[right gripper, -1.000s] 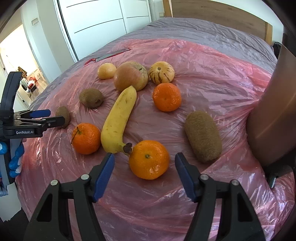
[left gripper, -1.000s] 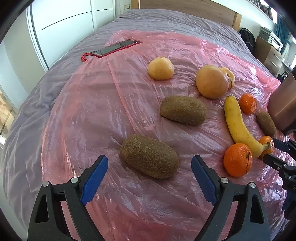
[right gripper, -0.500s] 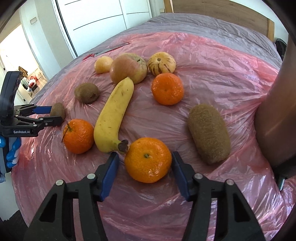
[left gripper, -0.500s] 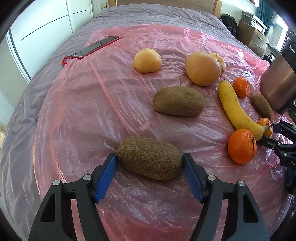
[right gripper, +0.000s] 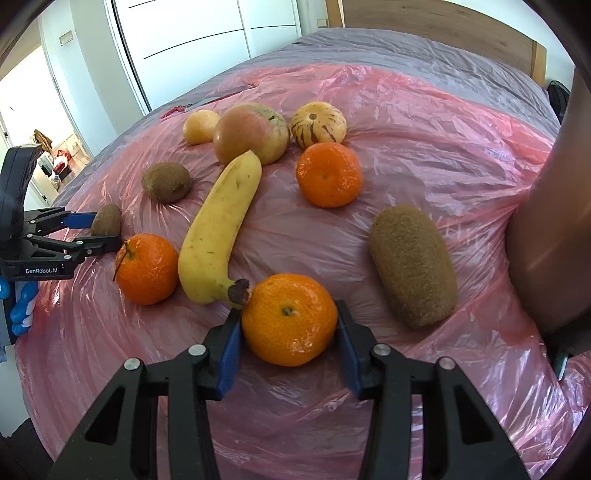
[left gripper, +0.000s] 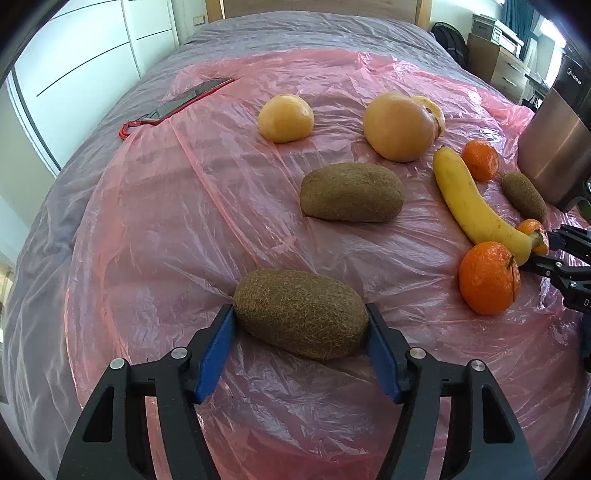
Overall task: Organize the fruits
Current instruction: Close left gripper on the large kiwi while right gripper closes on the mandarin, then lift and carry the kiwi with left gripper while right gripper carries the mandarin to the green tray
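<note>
The fruits lie on a pink plastic sheet (left gripper: 177, 229) spread over a bed (left gripper: 314, 33) with a grey cover. Left wrist view, left to right: a red-handled knife (left gripper: 177, 105) rests at the sheet's far left edge; a yellow-orange citrus (left gripper: 285, 118) sits well beyond the left tongs (left gripper: 301, 328), whose 2 blue pads press on the ends of the nearest kiwi (left gripper: 301, 314) as the jaws are closing on it; a second kiwi (left gripper: 351, 192) lies behind it; a large apple (left gripper: 399, 127) stands just beside a striped melon (left gripper: 432, 110); a banana (left gripper: 476, 206) runs diagonally, its stem end between 2 mandarins; the near mandarin (left gripper: 487, 277) sits at the right, and a metal container (left gripper: 554, 147) stands at the far right edge. Right wrist view, left to right: a blue-gloved hand (right gripper: 22, 306) shows below the left tool; the banana's stem touches the mandarin (right gripper: 290, 319) that the right tongs (right gripper: 290, 332) pinch between their 2 pads, jaws closing on it; a far mandarin (right gripper: 328, 173) lies near the melon; a third kiwi (right gripper: 413, 266) lies tilted just right of the held mandarin, near the container. Both held fruits rest on the sheet.
</note>
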The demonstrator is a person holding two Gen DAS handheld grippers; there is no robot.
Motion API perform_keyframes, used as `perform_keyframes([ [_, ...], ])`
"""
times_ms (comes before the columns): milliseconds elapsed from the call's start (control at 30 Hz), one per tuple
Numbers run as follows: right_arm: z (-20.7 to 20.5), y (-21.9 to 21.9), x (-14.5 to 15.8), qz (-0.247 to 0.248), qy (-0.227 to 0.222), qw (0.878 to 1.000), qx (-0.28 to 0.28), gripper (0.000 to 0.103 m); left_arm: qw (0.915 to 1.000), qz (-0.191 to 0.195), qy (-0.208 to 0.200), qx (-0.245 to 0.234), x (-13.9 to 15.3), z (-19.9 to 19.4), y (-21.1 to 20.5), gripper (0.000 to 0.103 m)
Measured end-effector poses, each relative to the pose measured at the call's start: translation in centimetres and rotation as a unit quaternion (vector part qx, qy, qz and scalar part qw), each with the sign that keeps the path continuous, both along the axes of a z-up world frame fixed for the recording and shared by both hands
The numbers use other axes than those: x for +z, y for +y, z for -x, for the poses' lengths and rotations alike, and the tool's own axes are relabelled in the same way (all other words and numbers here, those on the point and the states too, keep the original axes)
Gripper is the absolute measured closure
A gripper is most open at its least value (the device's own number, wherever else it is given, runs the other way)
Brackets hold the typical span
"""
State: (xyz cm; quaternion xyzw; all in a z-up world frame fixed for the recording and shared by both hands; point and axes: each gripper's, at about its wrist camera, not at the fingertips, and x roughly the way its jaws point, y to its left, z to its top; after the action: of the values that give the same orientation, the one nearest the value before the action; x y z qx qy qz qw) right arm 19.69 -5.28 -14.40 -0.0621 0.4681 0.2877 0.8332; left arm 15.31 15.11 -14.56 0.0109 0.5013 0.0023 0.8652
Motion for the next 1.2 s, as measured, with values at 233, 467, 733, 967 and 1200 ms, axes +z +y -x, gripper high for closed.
perform_keyframes([
  [233,0.6,-0.4,1.1,-0.007,-0.006,1.000,-0.006,0.071,0.9992,0.004,-0.025,0.031,1.5,1.1,0.6,0.041],
  [467,2.1,-1.1,3.2,-0.005,-0.017,1.000,-0.014,0.071,0.9975,0.031,-0.045,0.045,3.7,2.9,1.2,0.041],
  [733,5.5,-2.6,6.7,-0.024,-0.030,0.999,-0.015,0.071,0.9968,0.038,-0.063,0.031,6.9,6.1,-0.6,0.042],
  [967,9.0,-6.1,9.8,-0.031,-0.047,0.998,-0.034,0.071,0.9954,0.058,-0.072,-0.023,9.7,9.1,-5.6,0.042],
  [1200,11.6,-13.3,12.2,-0.025,-0.067,0.994,-0.085,0.071,0.9859,0.113,-0.076,-0.098,12.6,10.4,-14.1,0.042],
])
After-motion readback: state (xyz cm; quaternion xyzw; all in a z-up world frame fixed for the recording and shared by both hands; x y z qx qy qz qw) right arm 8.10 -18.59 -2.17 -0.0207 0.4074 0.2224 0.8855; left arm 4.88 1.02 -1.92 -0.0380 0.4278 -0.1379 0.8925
